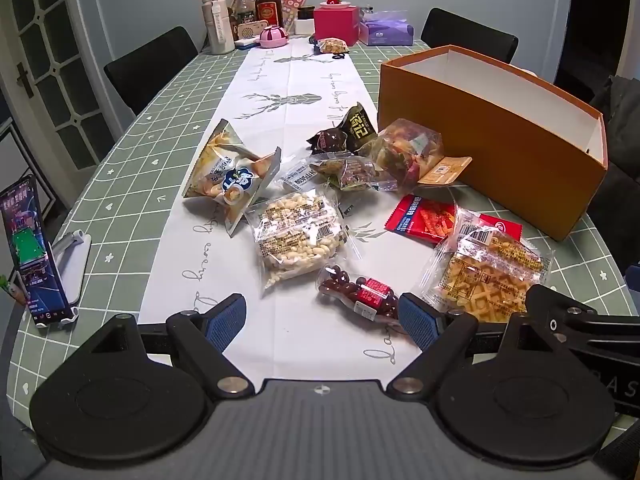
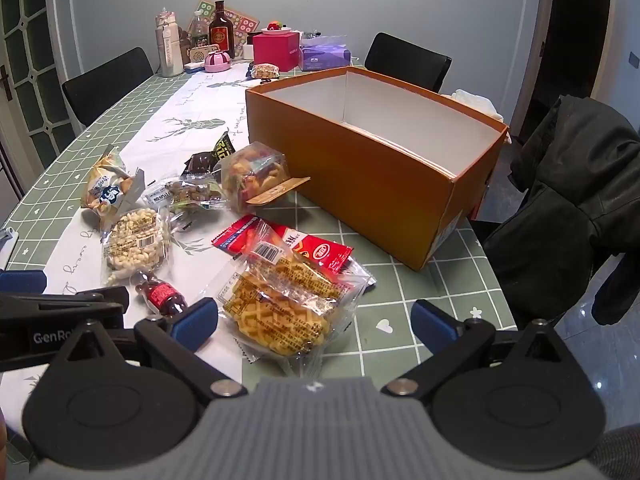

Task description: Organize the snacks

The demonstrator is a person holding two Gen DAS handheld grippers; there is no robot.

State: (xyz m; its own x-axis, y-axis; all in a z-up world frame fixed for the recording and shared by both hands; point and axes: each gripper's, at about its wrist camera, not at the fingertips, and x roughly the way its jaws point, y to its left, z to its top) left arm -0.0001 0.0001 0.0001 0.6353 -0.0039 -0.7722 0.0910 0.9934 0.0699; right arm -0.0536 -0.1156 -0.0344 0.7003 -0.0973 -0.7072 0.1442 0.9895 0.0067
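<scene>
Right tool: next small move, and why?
Probably lower the right tool, jaws open, onto the waffle pack and close. That pack lies nearest, directly between its fingers, on top of the red packet. The orange box looks empty and nothing is held.

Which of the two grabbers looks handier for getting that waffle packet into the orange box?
Probably the right gripper. It is open, with the waffle packet directly ahead of its fingers and the orange box just beyond. The left gripper, also open, faces the small bag of dark sweets.
</scene>
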